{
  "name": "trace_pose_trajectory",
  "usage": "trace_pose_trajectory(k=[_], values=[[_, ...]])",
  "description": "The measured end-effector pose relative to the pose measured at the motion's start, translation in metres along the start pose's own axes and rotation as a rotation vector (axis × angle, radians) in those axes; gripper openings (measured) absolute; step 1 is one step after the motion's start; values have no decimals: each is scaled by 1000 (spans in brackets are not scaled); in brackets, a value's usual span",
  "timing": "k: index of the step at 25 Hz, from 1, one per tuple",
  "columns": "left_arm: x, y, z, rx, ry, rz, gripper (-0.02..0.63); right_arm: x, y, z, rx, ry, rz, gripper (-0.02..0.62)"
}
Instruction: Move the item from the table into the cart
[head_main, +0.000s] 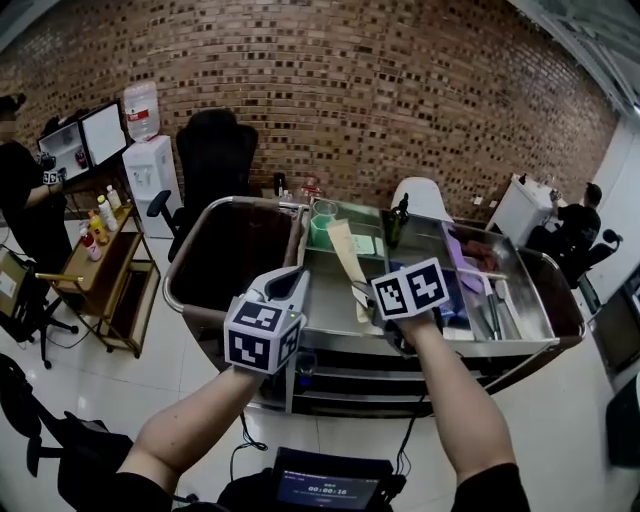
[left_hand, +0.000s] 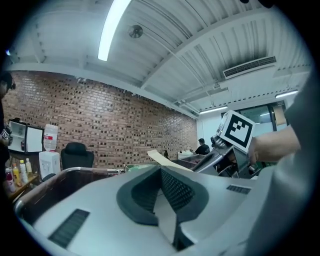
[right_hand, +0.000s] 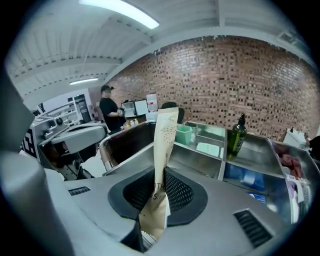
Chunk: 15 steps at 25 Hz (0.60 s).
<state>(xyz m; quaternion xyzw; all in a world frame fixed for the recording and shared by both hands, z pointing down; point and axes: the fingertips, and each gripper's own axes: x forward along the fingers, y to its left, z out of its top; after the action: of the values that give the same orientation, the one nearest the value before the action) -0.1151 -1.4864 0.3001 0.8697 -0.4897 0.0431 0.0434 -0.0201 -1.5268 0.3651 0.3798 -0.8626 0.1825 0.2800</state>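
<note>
A long beige paper packet sticks up and away from my right gripper, which is shut on its lower end. In the head view the packet hangs over the middle compartment of the steel cart. My left gripper is held beside it, over the cart's front edge near the brown-lined left bin. Its jaws are together with nothing between them. From the left gripper view the packet and the right gripper's marker cube show on the right.
The cart's far compartments hold a green cup, a dark bottle, a purple item and tools. A black chair, a water dispenser and a bottle shelf stand at the left. People work at both sides.
</note>
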Motion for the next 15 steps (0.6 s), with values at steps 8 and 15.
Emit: trace_pose_trajectory(k=[8, 15], values=[[32, 17, -12, 3, 16, 17, 5, 53, -23, -26, -28, 180, 60, 43], [55, 23, -22, 3, 45, 26, 5, 69, -30, -39, -54, 281, 76, 46]])
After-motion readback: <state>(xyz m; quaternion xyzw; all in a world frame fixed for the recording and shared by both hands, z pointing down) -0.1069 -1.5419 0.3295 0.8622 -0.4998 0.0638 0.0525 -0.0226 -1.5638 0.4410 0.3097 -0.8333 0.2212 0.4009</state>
